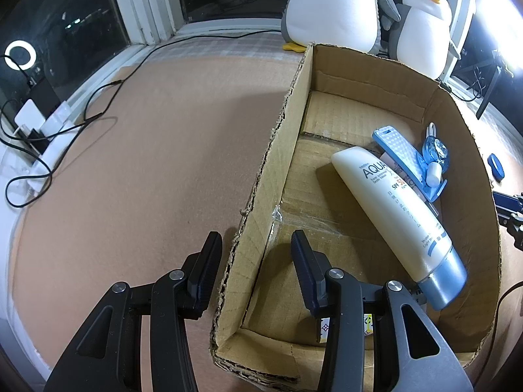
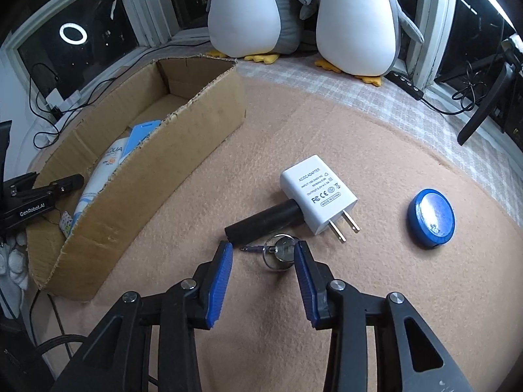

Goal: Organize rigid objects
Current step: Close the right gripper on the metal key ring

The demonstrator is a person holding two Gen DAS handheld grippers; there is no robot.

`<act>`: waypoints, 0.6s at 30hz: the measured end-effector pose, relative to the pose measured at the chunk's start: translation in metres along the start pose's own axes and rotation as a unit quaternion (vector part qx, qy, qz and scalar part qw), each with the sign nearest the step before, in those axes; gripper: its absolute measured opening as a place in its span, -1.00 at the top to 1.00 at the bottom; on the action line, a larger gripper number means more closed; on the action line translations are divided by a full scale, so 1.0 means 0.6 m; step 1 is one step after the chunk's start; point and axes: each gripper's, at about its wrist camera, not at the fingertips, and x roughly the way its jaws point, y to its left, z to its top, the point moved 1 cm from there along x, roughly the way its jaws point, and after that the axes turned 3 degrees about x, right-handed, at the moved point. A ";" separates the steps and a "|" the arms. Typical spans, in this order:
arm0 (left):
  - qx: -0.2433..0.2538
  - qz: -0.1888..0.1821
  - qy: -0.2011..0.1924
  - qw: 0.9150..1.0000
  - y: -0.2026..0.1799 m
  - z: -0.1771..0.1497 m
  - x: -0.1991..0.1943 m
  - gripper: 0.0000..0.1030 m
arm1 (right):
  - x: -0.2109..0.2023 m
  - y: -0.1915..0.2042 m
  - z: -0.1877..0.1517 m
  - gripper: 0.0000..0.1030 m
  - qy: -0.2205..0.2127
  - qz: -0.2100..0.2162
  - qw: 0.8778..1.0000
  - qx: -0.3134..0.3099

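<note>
An open cardboard box [image 1: 274, 150] holds a white sunscreen tube [image 1: 392, 209] and a light-blue flat piece [image 1: 397, 145] with small blue items beside it. My left gripper [image 1: 255, 235] stands open astride the box's near-left wall, one finger outside and one inside, with nothing gripped. In the right wrist view a bunch of keys on a ring [image 2: 281, 250] lies on the tan blanket between the fingers of my open right gripper [image 2: 264, 245]. Just past the keys lie a black cylinder [image 2: 264, 222] and a white plug adapter [image 2: 317, 192]. A round blue tin [image 2: 430, 217] lies to the right.
Two plush penguins [image 2: 353, 19] sit at the back by the window. The box [image 2: 157, 170] stands left of the loose items. Black cables [image 1: 65, 124] and chargers run along the left sill. A black stand [image 2: 483, 104] leans at the far right.
</note>
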 end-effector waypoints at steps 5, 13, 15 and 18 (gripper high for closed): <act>0.000 0.000 0.000 1.000 0.000 0.000 0.000 0.19 | 0.004 -0.004 -0.002 0.33 0.006 -0.002 1.000 -0.001; -0.001 0.000 0.000 1.000 0.000 0.000 0.000 0.19 | 0.008 -0.008 -0.001 0.43 0.009 0.001 1.000 0.005; -0.001 0.000 0.000 1.000 -0.001 -0.001 0.001 0.19 | 0.008 -0.012 -0.001 0.47 0.009 0.002 1.000 0.011; -0.001 0.000 0.000 1.000 -0.001 0.000 0.001 0.19 | 0.007 -0.018 -0.001 0.54 0.009 0.006 1.000 0.021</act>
